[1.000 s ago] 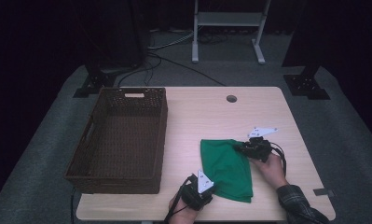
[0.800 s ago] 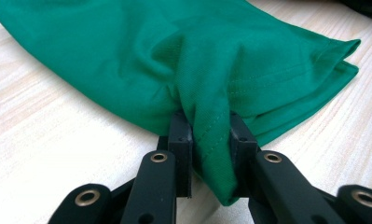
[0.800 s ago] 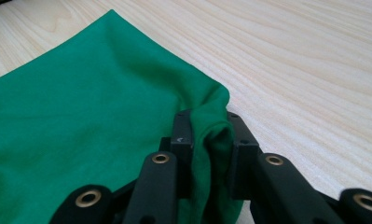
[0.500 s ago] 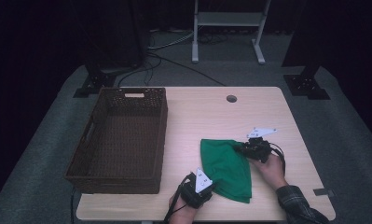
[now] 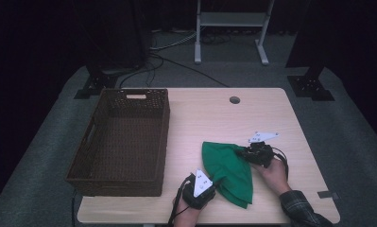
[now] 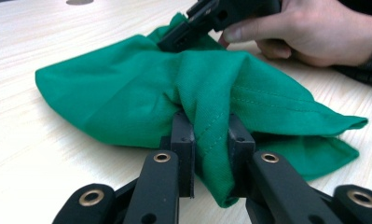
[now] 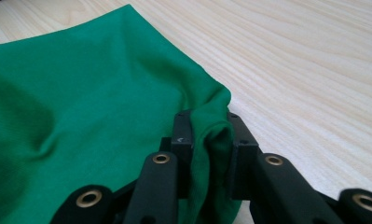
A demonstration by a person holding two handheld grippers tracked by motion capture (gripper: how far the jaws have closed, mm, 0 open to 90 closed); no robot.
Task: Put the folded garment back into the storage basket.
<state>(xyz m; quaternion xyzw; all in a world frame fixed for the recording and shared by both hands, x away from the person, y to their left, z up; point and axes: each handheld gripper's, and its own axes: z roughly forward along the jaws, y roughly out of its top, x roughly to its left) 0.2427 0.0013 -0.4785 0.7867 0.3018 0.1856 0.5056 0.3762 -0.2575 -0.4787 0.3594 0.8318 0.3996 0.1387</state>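
Note:
A green cloth [image 5: 226, 168] lies bunched on the wooden table [image 5: 214, 118], right of centre. My left gripper [image 5: 213, 182] sits at the cloth's near left edge, shut on a fold of it; the left gripper view has the green cloth [image 6: 193, 98] pinched between both jaws. At the cloth's right edge my right gripper [image 5: 243, 152] is shut on a bunched corner, and in the right gripper view that green cloth [image 7: 81, 116] is squeezed between its jaws. Across the cloth, the left gripper view catches the right gripper [image 6: 174, 42] and the hand holding it.
A dark wicker basket [image 5: 163, 137] stands on the table's left half, with nothing in it. A round cable hole [image 5: 234, 100] sits near the far edge. Bare wood lies beyond the cloth. Stand legs and cables rest on the floor behind the table.

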